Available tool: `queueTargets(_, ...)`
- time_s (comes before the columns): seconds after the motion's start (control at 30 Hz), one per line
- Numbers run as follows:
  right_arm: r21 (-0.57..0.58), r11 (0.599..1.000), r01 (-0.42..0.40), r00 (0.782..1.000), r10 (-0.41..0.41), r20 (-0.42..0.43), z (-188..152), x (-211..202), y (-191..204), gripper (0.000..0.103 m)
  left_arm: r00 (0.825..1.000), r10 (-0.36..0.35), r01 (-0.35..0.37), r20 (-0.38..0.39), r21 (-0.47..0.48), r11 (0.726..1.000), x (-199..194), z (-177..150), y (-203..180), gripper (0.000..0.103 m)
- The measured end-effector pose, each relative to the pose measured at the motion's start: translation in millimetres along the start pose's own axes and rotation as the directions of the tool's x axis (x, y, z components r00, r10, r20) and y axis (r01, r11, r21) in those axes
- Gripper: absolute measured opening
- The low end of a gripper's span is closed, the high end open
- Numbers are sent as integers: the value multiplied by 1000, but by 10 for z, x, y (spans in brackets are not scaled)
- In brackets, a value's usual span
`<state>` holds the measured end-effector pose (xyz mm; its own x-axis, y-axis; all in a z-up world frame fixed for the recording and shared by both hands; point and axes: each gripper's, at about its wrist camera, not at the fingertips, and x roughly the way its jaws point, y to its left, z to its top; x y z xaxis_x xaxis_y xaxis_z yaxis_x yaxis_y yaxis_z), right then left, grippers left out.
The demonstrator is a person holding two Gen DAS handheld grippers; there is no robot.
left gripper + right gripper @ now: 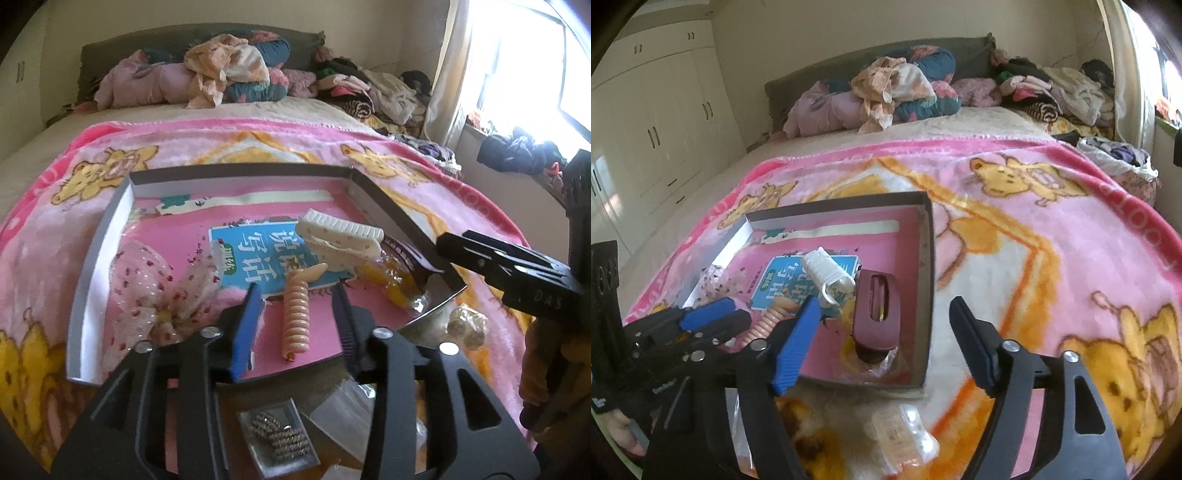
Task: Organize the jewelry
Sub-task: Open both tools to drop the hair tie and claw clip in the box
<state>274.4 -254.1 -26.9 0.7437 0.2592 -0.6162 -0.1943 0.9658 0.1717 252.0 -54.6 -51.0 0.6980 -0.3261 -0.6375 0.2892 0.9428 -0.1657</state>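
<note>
A peach spiral hair clip lies in the shallow cardboard tray, its long axis running from the near edge toward the far wall, the smooth tapered tip pointing away and resting on a blue booklet. The tray sits on the pink cartoon blanket of the bed and also holds a white claw clip on the booklet, a dotted mesh bow at its left side, and a maroon clip toward its right wall. The left claw stands apart, its fingers either side of the spiral clip without pressing it. The right claw is spread wide, nothing between its fingers. A clear plastic clip lies on the blanket just outside the tray.
</note>
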Motion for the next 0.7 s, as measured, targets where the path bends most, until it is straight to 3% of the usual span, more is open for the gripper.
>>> queueTargets(0.2,6,1000,13,999,-14,31,-9,-177,-50,79,999,4,-3,45,-30,1000,-212,37,51,54)
queueTargets(0.47,7,1000,18,998,-18,52,-60,-367,-49,80,997,22,-19,72,-49,999,-431,25,84,63)
queueTargets(0.6,2,1000,24,998,-24,62,-99,-460,-43,80,997,28,-24,74,-50,998,-519,-22,68,76)
queueTargets(0.7,0,1000,27,997,-27,67,-133,-533,-43,80,996,35,-32,80,-38,999,-590,-69,27,81)
